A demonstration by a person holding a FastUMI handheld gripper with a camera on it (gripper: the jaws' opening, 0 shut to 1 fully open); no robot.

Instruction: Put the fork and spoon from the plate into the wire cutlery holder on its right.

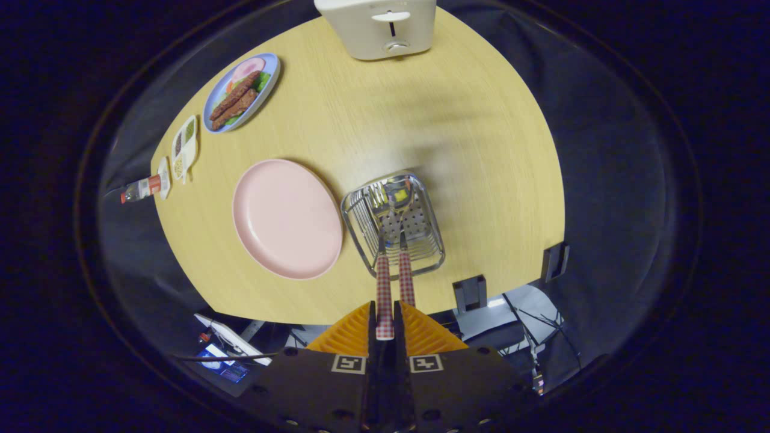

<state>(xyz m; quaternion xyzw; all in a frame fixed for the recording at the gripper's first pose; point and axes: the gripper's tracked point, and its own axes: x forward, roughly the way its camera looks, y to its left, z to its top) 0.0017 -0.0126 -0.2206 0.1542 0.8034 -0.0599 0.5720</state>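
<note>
My gripper [385,314] hovers above the near edge of the wooden table [481,150], shut on the red-checked handle of the fork [384,294]. The fork's tines reach down into the wire cutlery holder [421,246] just ahead of the fingers. The spoon [406,276], with the same checked handle, lies beside the fork, its bowl inside the holder and its handle sticking out over the holder's near rim next to my right finger. The pink plate [287,218] sits to the left of the holder with nothing on it.
A white toaster [376,27] stands at the far edge. A blue plate of food [240,93], a small white condiment tray [183,147] and a bottle [141,189] line the left edge. Two black clamps [469,293] grip the near edge.
</note>
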